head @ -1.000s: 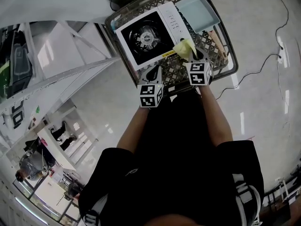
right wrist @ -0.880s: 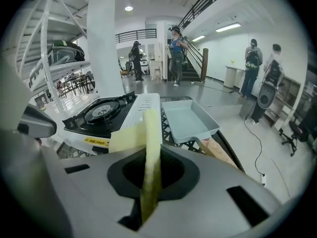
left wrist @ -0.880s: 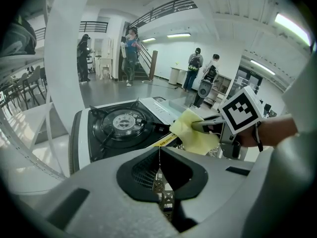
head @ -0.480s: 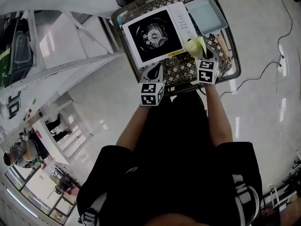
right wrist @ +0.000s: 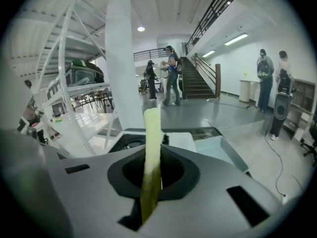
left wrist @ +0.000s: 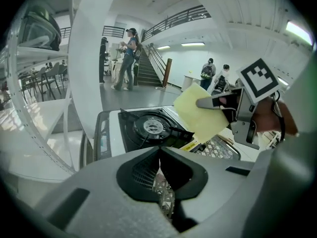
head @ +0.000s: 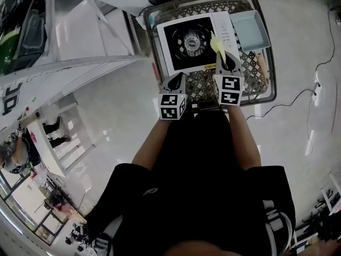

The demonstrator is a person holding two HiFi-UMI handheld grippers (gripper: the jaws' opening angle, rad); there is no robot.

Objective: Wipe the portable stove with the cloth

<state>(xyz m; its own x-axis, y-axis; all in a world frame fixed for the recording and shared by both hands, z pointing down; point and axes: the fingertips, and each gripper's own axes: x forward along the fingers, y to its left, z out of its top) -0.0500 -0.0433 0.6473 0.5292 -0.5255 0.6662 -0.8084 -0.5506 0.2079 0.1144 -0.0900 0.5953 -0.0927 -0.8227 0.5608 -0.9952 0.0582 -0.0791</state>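
Observation:
The white portable stove (head: 194, 40) with a black burner top lies in a woven basket (head: 205, 84) ahead of me. My right gripper (head: 219, 58) is shut on the yellow cloth (head: 217, 44), which hangs over the stove's right side by the control strip. In the right gripper view the cloth (right wrist: 150, 148) stands edge-on between the jaws, with the stove (right wrist: 179, 141) beyond. My left gripper (head: 176, 80) hovers at the basket's near edge, shut and holding nothing. The left gripper view shows the stove (left wrist: 148, 128), the cloth (left wrist: 200, 114) and the right gripper (left wrist: 225, 103) above it.
A light blue tray (head: 250, 29) lies in the basket to the right of the stove. White shelving (head: 80, 47) stands to the left. A cable (head: 298, 92) runs over the glossy floor at the right. Several people stand far off near a staircase (right wrist: 198, 86).
My right gripper has carried the cloth from the stove's front right corner up over its right side. The left gripper has stayed at the basket's near edge. The head view has shifted.

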